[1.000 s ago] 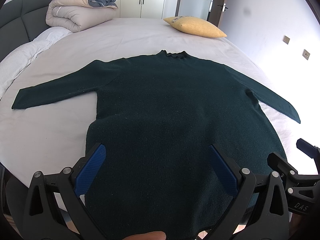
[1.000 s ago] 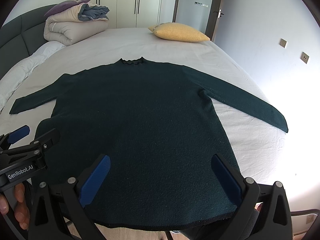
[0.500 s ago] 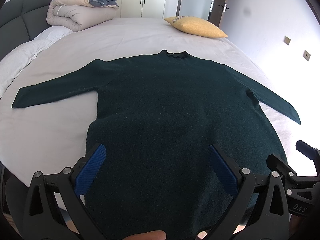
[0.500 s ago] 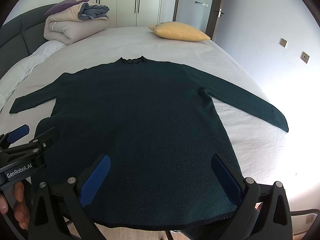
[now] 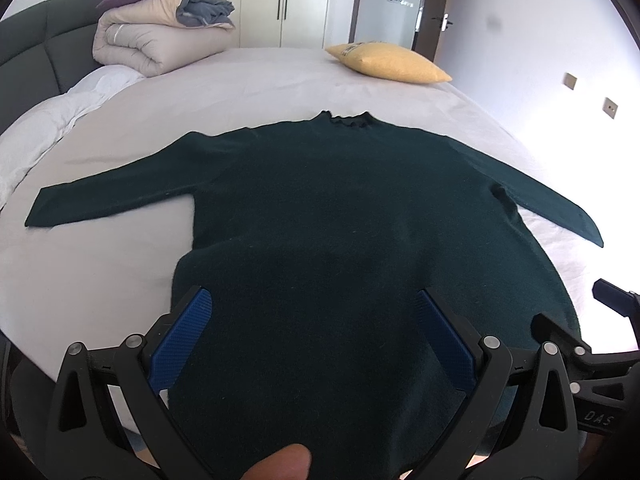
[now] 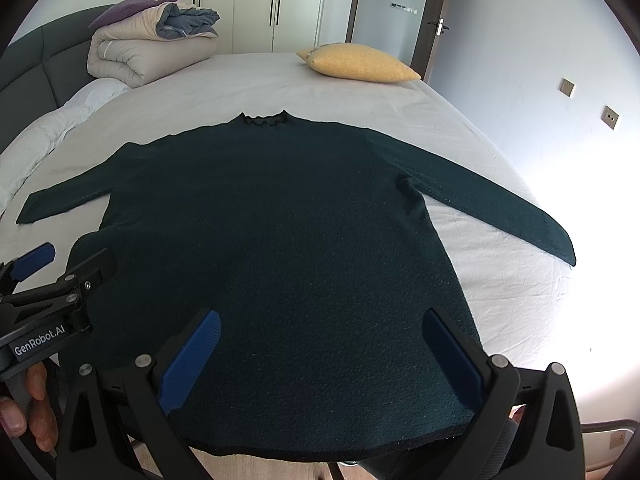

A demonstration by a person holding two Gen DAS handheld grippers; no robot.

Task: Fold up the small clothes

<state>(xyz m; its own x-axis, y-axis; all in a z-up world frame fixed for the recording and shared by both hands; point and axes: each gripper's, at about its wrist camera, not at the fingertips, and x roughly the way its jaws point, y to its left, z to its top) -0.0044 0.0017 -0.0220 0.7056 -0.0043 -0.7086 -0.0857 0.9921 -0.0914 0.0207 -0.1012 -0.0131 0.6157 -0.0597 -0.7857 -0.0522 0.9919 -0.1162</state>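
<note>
left gripper [image 5: 312, 334]: jaws wide open, nothing held; blue pads hang over the lower left part of the sweater, near its hem. A fingertip shows at the bottom edge of the left wrist view.
right gripper [image 6: 320, 354]: jaws wide open, nothing held; over the lower right part of the sweater, just above the hem. Cannot tell whether either gripper touches the fabric.
gripper spacing: side by side; each shows at the edge of the other's view.
hand [image 6: 28, 404]: fingers wrapped round the left gripper's handle, seen bottom left in the right wrist view.
sweater [image 5: 344, 216]: dark green, long-sleeved, laid flat on the bed, collar pointing away from the grippers, both sleeves spread out to the sides, hem at the near bed edge.
bed [image 5: 248, 92]: pale sheet, lightly wrinkled on the right side; dark padded headboard [image 5: 36, 52] at far left.
on the bed: rolled beige duvet [image 5: 156, 44] with grey bedding and a purple pillow on top, far left corner; yellow pillow [image 5: 390, 62] far right, well apart from the sweater.
room: pale wardrobe doors [image 5: 280, 0] behind the bed, dark-framed door [image 6: 430, 28] to the right, white wall with two switch plates [image 6: 610, 117], strong light on the right.
</note>
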